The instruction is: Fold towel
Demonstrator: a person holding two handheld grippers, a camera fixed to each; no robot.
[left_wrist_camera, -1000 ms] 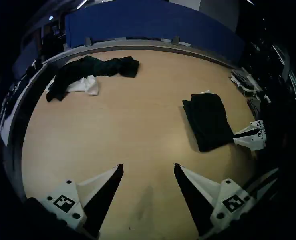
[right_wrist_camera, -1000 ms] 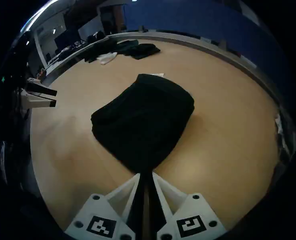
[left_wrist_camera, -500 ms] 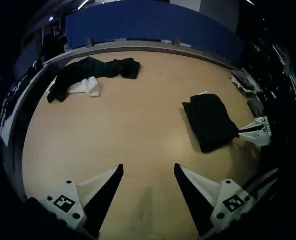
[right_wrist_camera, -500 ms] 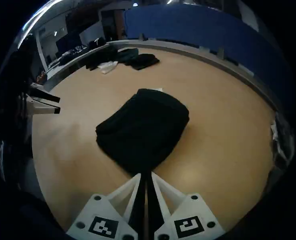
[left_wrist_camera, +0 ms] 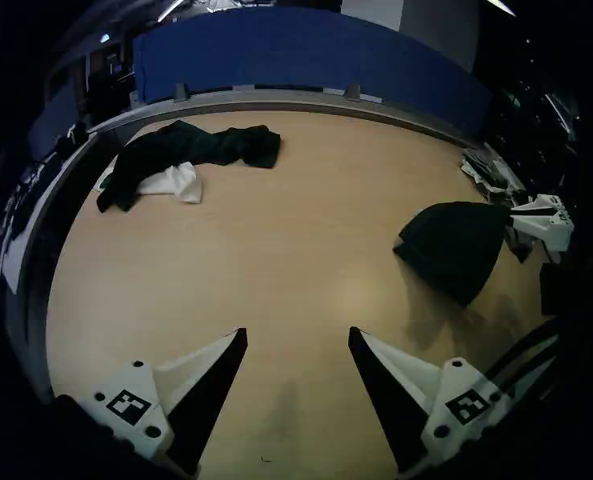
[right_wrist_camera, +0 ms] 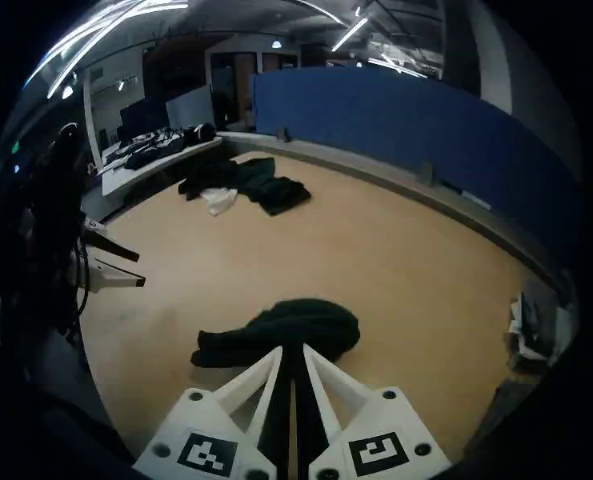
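Note:
A black folded towel (left_wrist_camera: 452,248) is raised at the right side of the tan table (left_wrist_camera: 296,224), with a shadow on the wood under it. My right gripper (left_wrist_camera: 514,220) holds its right edge. In the right gripper view the towel (right_wrist_camera: 296,324) droops from my right gripper (right_wrist_camera: 293,350), whose fingers are shut on the cloth. I cannot tell whether the towel's low end touches the table. My left gripper (left_wrist_camera: 297,331) hovers open over bare wood near the front edge, holding nothing. From the right gripper view the left gripper (right_wrist_camera: 116,268) sits far left.
A heap of dark clothes (left_wrist_camera: 192,148) with a white cloth (left_wrist_camera: 172,180) lies at the back left of the table. Small items (left_wrist_camera: 484,168) sit at the right rim. A blue partition (left_wrist_camera: 296,48) runs behind the table's curved edge.
The right gripper has risen and swung, lifting the towel off the table so that it hangs bunched instead of lying flat. The left gripper has stayed in place.

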